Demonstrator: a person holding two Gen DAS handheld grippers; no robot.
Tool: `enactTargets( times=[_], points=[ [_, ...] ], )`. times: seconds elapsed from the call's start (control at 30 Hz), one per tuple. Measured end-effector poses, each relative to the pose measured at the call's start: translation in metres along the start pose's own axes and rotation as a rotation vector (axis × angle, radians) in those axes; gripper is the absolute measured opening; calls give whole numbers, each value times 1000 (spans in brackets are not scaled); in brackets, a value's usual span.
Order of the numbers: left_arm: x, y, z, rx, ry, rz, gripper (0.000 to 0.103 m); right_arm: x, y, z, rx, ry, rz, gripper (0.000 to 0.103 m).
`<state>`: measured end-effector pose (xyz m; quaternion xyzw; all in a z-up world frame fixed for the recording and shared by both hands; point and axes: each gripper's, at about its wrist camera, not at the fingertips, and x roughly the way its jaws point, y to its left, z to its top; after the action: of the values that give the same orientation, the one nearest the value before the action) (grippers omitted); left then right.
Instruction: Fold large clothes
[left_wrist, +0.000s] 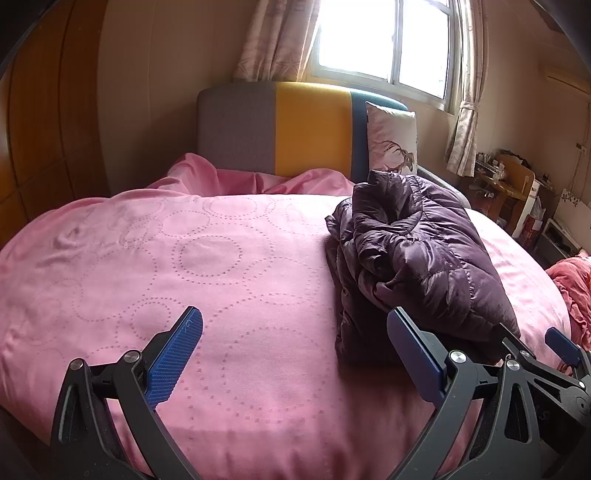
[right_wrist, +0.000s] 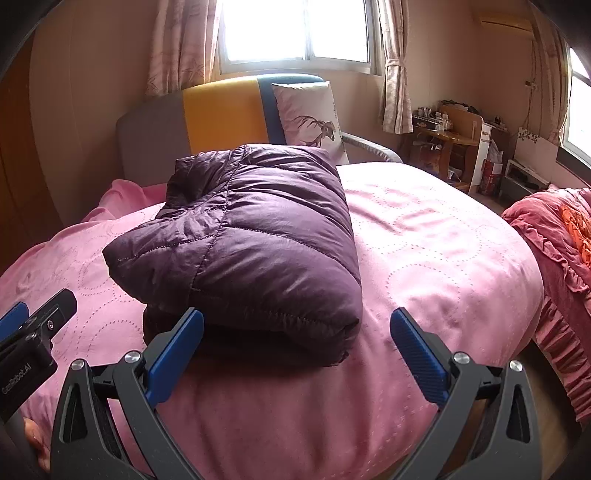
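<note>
Purple puffer jacket (right_wrist: 243, 236) sits as a folded bundle on the pink bedspread (left_wrist: 184, 258), long axis running near-to-far toward the headboard. Right gripper (right_wrist: 295, 347) is closer, jaws spread wide and empty, bundle's near edge just ahead and slightly left. Left gripper (left_wrist: 295, 347) also wide open, empty, with the bundle ahead to its right.

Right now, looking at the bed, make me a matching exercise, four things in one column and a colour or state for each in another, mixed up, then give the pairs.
Things:
1. jacket
2. bedspread
3. pillow
4. right claw

Descriptions:
A. open, holding nothing
B. pink, with dotted circles
C. dark purple, folded into a bundle
D. propped upright against the headboard

Pairs: 1-C, 2-B, 3-D, 4-A
</note>
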<state>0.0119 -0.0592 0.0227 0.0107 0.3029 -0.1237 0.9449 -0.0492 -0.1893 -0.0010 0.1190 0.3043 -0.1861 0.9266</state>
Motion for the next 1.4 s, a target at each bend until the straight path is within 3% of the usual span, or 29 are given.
enactTargets(
  times=[1.17,1.4],
  points=[
    [-10,4,-3,0,-32,4,99,-3,12,-5,-17,7,9,101],
    [-4,8,-3,-22,3,10,99,-3,14,-5,-15,1,12,101]
  ],
)
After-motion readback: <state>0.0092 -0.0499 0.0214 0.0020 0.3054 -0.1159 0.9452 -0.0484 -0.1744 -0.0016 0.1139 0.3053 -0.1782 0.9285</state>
